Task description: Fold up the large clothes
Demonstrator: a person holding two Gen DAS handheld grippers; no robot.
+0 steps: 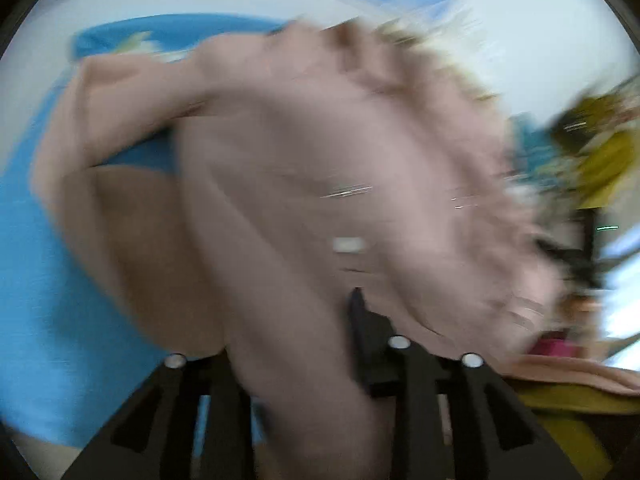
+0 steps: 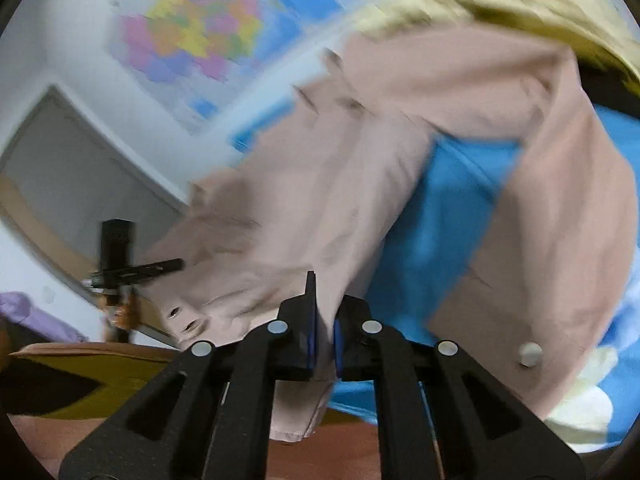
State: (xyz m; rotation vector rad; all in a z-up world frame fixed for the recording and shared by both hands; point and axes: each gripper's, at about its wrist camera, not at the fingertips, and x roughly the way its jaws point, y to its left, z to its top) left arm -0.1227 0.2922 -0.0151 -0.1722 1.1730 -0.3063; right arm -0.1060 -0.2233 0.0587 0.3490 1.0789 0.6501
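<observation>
A large pale pink garment [image 1: 312,152] fills the blurred left wrist view, spread over a blue sheet [image 1: 48,280]. My left gripper [image 1: 300,312] has its jaws apart. The cloth drapes over the left finger and fills the gap, and only the right finger [image 1: 360,320] shows. In the right wrist view the same pink garment [image 2: 400,128] hangs in folds, with a white button [image 2: 530,354] and buttonholes along its edges. My right gripper [image 2: 328,296] is shut on a fold of the garment, pinched between its blue pads, and a strip of cloth sticks out below the fingers.
A blue sheet [image 2: 448,216] lies under the garment. A cream-yellow cloth [image 2: 480,4] sits at its far end. A coloured map [image 2: 192,32] hangs on the wall. A black stand [image 2: 116,248] rises at left near an olive-yellow item [image 1: 600,152].
</observation>
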